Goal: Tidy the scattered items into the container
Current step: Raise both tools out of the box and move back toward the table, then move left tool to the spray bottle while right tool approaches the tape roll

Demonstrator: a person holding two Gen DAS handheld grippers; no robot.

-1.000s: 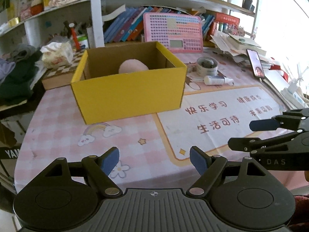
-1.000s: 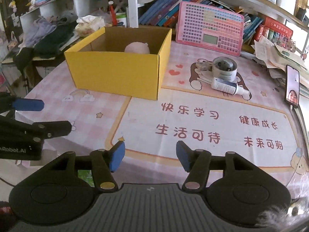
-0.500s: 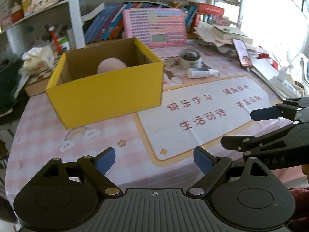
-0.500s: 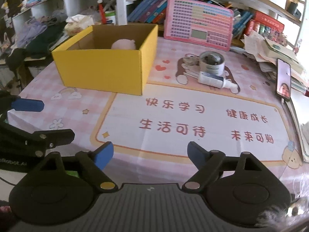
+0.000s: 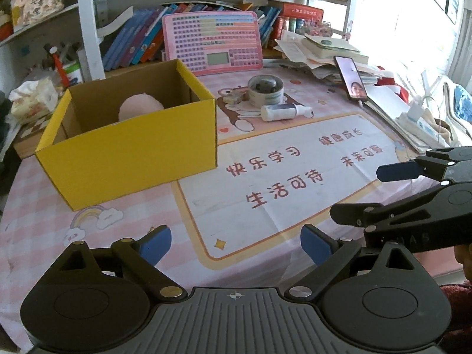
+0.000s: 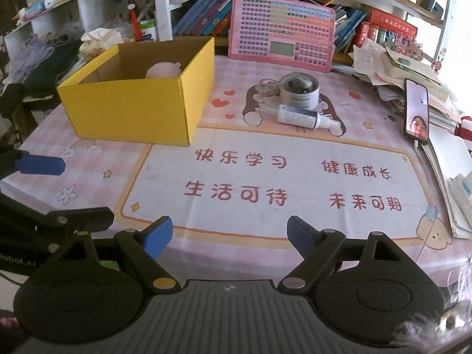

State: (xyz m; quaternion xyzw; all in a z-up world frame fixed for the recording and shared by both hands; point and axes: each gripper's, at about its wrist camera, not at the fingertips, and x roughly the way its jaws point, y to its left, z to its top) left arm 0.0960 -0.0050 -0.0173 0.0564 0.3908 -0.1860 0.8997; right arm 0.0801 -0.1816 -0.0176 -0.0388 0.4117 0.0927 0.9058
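Pink round item [image 5: 141,106] already sitting inside yellow box [image 5: 132,159] toward desk's far-left corner, tape roll [image 6: 299,90], spray bottle [image 6: 303,117] and small block [image 6: 267,89] still waiting near far edge, left gripper [image 5: 235,245] and right gripper [image 6: 229,235] fingers gaping wide, holding nothing.

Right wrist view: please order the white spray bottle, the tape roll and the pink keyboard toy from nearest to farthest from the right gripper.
From the right gripper, which is open and empty:
1. White spray bottle, lying on its side on the mat, ahead and slightly right.
2. Tape roll, just behind the bottle.
3. Pink keyboard toy, leaning against the books at the back of the table.
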